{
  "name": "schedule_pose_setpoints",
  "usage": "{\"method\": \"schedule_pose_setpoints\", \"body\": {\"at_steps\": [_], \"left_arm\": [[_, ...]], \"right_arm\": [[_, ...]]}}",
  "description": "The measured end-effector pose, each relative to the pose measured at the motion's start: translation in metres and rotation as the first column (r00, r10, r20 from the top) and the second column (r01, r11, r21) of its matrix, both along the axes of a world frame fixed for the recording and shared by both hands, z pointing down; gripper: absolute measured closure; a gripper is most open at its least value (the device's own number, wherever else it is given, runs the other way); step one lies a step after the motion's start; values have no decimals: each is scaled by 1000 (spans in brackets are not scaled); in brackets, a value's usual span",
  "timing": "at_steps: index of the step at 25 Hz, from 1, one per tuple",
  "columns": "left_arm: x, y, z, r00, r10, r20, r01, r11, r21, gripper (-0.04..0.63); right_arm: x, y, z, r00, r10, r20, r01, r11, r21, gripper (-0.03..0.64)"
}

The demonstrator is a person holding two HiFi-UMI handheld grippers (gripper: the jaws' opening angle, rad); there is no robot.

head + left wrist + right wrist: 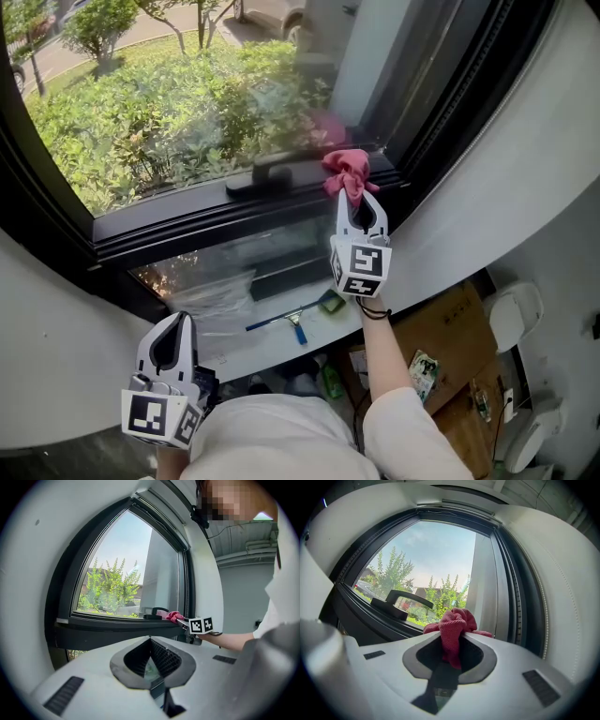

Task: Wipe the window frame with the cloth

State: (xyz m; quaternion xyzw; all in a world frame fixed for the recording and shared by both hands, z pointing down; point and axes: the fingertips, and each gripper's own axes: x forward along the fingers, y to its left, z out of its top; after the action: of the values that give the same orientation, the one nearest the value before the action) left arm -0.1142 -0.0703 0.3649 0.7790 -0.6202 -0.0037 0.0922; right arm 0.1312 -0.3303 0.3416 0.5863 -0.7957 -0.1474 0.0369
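Right gripper (pixel 360 195): clamped on the pink cloth (pixel 346 171), upper centre-right.
Cloth: at the dark window frame (pixel 187 228), just beside its handle (pixel 267 176).
Left gripper (pixel 178 321): jaws together, holding nothing, lower left.

left gripper (pixel 150 640) jaws together, pink cloth (pixel 172 616) at window frame (pixel 117 631)

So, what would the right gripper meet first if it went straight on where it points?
Likely the dark window frame near its lower right corner, beside the black handle; the bunched pink cloth in the right gripper leads. Depth unclear.
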Motion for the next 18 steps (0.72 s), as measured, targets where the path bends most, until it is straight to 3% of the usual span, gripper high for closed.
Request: {"method": "schedule_pose_setpoints", "body": {"at_steps": [18], "left_arm": [[-7,0,4,1000,-20,-4,20,1000,-10,588]], "right_arm": [[-15,7,2,997,-25,71,26,1000,-3,540]]}}
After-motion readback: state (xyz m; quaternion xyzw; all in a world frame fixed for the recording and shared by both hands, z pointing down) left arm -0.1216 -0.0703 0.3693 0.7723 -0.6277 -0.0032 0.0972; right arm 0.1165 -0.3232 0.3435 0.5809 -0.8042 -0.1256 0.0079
